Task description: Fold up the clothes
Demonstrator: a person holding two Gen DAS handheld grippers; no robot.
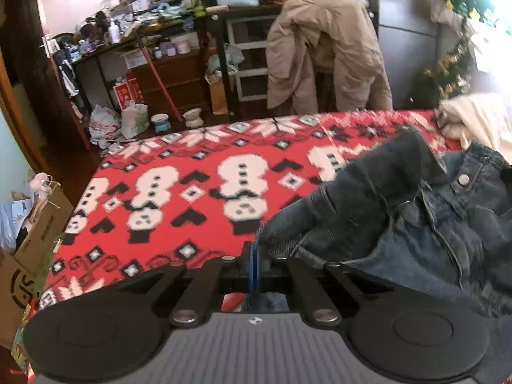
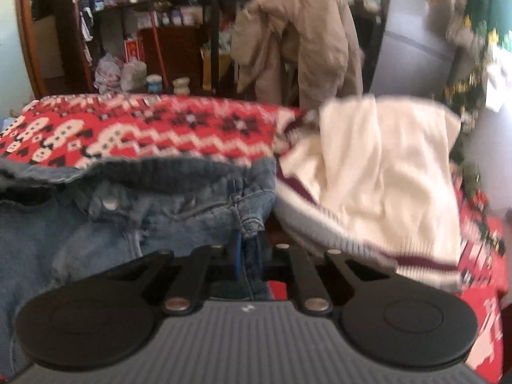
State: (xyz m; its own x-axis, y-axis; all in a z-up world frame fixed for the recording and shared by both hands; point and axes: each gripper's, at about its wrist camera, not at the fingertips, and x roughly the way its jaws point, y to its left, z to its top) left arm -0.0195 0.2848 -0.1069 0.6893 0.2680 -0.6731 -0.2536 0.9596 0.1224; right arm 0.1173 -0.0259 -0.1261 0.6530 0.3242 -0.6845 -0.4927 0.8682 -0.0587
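Jeans (image 1: 425, 224), one pair of blue denim, lie bunched on one red blanket (image 1: 179, 192) with a white and black snowman and snowflake pattern, which covers the whole surface under them. I cannot tell whether that surface is a bed or a bench. In the left wrist view the jeans sit toward the right side of the blanket, waistband turned over, with one metal button (image 1: 463, 178) showing.

One cream sweater (image 2: 377, 172) with dark red and grey striped trim lies crumpled just beside the jeans toward the blanket's far right corner, its edge close against the denim.

Beyond the blanket's far edge, one tan coat (image 1: 323, 51) hangs over a chair. Left of it stand cluttered shelves (image 1: 144, 25) and one white drawer unit (image 1: 249, 60). On the floor are two small pet bowls (image 1: 160, 121), one blue and one cream, next to two white plastic bags (image 1: 105, 124). A cardboard box (image 1: 41, 230) stands by the blanket's near left corner; its printing is too blurred to read.

The left gripper (image 1: 255, 265) has its fingers pressed together on a fold of denim at the jeans' left edge. The right gripper (image 2: 248, 259) pinches the denim near a side seam below the waistband, its fingers nearly together with cloth between them.
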